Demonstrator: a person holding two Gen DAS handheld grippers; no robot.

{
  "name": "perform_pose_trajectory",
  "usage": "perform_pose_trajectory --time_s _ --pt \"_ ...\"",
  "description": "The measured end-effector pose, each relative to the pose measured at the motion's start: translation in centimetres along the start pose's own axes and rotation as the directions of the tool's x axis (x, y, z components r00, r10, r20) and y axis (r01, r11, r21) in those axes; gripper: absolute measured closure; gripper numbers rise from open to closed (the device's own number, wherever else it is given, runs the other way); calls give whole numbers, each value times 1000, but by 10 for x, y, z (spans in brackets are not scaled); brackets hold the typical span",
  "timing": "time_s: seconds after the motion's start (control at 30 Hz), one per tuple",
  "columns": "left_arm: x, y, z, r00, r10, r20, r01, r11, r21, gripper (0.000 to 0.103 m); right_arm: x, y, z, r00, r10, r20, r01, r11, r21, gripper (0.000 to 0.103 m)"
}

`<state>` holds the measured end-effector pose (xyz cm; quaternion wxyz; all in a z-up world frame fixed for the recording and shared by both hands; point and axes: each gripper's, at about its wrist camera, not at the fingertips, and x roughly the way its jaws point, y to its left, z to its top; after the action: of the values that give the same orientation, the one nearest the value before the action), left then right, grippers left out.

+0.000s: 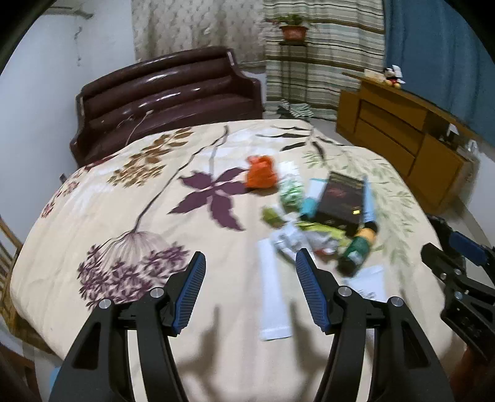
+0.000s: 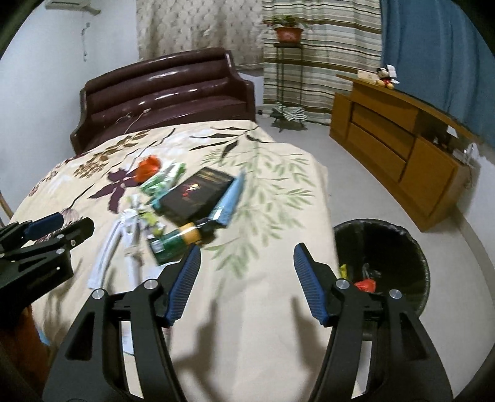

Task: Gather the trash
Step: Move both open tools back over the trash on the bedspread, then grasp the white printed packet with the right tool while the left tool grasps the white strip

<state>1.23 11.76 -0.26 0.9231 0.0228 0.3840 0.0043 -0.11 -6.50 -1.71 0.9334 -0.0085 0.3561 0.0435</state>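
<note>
Where trash litters the bed, a bin stands beside.

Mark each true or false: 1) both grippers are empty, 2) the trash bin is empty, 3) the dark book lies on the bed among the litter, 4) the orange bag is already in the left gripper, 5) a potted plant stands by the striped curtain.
1) True: left gripper and right gripper are open, nothing between the fingers.
2) False: the trash bin already holds some scraps, one of them red.
3) True: the dark book lies on the bed in the litter.
4) False: the orange bag sits on the bedspread, far from the fingers.
5) True: the potted plant stands on a stand by the striped curtain.
</note>
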Motion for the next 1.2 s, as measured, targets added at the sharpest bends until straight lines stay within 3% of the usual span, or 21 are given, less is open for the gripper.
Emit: perform_pose_trajectory --time_s 0.27,0.67,0.77,0.93,1.2 --pt "2 30 -15 1000 0 -17 0 999 -37 43 1 35 -9 999 16 -29 -17 999 -42 42" --pt "8 33 -27 998 -46 -45 44 998 -43 43 16 60 -27 995 -8 -102 -1 996 -87 42" --pt "10 29 -30 997 -61 -52 59 998 -33 43 18 60 -31 993 -14 -116 4 996 -89 48" --pt "15 22 -30 994 -83 -64 82 996 -26 43 20 58 -35 991 -16 -130 5 996 -85 72" --pt "22 13 -28 989 -118 -85 116 993 -22 43 13 50 -32 995 -40 -90 34 997 -68 74"
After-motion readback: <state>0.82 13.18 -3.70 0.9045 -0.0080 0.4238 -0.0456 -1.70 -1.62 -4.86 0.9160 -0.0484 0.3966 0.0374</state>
